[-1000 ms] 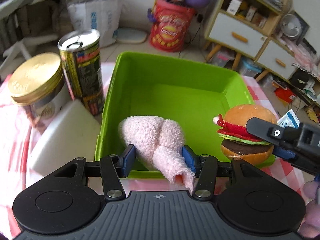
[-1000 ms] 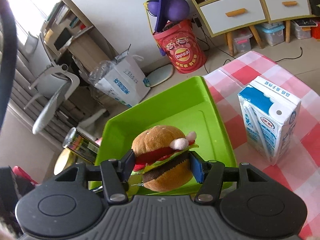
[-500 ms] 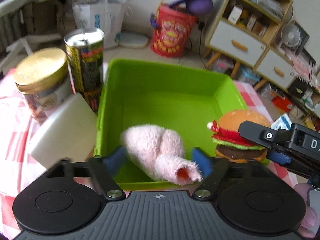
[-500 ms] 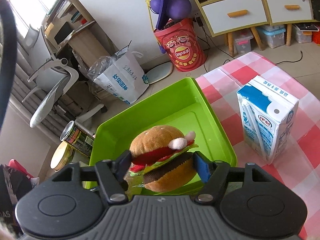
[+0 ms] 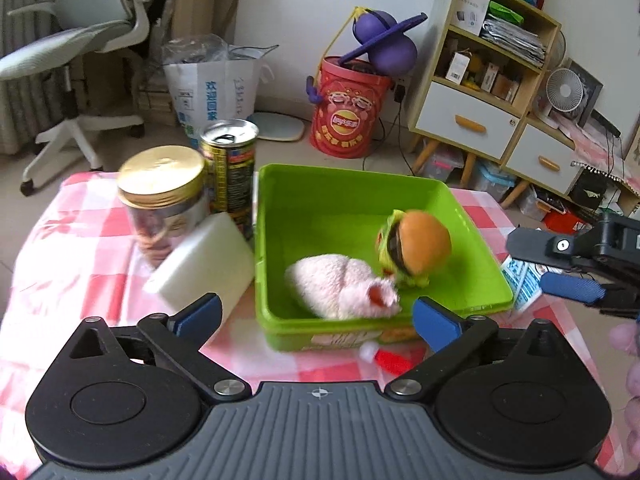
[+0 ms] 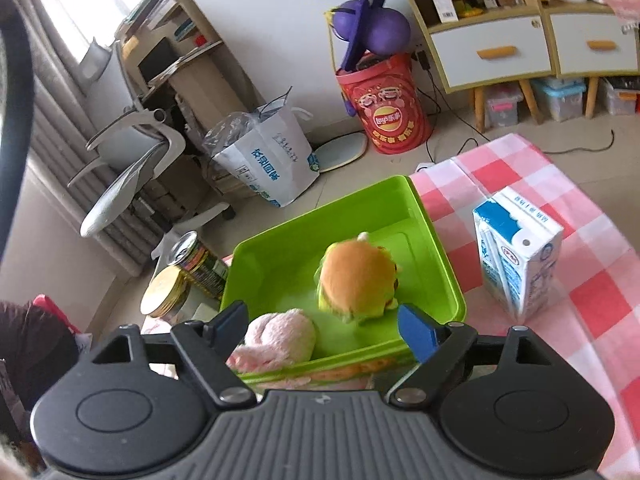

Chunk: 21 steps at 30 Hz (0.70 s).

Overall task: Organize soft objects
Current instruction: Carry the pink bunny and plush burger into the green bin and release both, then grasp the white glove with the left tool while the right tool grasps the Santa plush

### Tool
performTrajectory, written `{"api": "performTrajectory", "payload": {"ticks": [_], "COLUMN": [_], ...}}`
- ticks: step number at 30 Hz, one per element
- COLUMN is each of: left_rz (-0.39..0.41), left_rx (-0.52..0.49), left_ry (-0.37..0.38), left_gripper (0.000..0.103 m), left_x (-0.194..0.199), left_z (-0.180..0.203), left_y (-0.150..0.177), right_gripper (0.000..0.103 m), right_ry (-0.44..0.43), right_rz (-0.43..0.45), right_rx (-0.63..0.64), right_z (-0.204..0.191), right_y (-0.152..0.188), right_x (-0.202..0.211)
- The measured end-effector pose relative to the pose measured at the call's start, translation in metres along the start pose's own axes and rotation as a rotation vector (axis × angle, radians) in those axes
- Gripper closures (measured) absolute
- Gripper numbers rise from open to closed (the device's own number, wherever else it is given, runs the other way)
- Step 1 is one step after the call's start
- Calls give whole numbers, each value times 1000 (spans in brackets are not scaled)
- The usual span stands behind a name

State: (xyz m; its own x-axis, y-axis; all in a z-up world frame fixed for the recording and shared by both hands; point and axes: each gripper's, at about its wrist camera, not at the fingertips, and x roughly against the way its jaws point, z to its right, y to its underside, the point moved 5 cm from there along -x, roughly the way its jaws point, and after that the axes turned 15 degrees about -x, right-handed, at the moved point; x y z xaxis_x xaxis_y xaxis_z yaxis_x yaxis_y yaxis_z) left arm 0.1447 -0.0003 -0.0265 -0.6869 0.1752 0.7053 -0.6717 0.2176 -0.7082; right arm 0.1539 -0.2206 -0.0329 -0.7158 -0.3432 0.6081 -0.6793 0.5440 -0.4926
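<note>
Though both views show the bin (image 5: 468, 216), only the right shows the carton (image 6: 520, 260)

bin (image 5: 352, 190) sits at frame centre on the table (image 5: 60, 256). inside it, towel roll (image 5: 340, 294) lies lower centre, touching burger toy (image 5: 416, 244) to its right. left of the bin: block (image 5: 204, 268), jar (image 5: 162, 204), can (image 5: 229, 168) behind. carton (image 6: 518, 264) stands right of the bin.

Bright daylight, fisheye-warped edges, motion-blurred plush burger (image 5: 416, 242), soft shadows
</note>
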Motion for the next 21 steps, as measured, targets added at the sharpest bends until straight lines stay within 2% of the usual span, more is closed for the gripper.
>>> {"api": "performTrajectory", "payload": {"ticks": [11, 16, 21], "left_rz": [-24, -40, -95], "left_rx": [4, -34, -103], "left_ry": [14, 28, 58], "left_gripper": [5, 5, 5], "left_x": [53, 66, 66], "left_z": [0, 6, 16], "left_y": [36, 64, 91], "right_gripper": [36, 35, 35], "right_ry": [27, 9, 49], "right_rz": [-90, -148, -228], "right_rx": [106, 136, 128], "right_z": [-10, -2, 13], "right_y": [35, 62, 84], "right_x": [46, 52, 43]}}
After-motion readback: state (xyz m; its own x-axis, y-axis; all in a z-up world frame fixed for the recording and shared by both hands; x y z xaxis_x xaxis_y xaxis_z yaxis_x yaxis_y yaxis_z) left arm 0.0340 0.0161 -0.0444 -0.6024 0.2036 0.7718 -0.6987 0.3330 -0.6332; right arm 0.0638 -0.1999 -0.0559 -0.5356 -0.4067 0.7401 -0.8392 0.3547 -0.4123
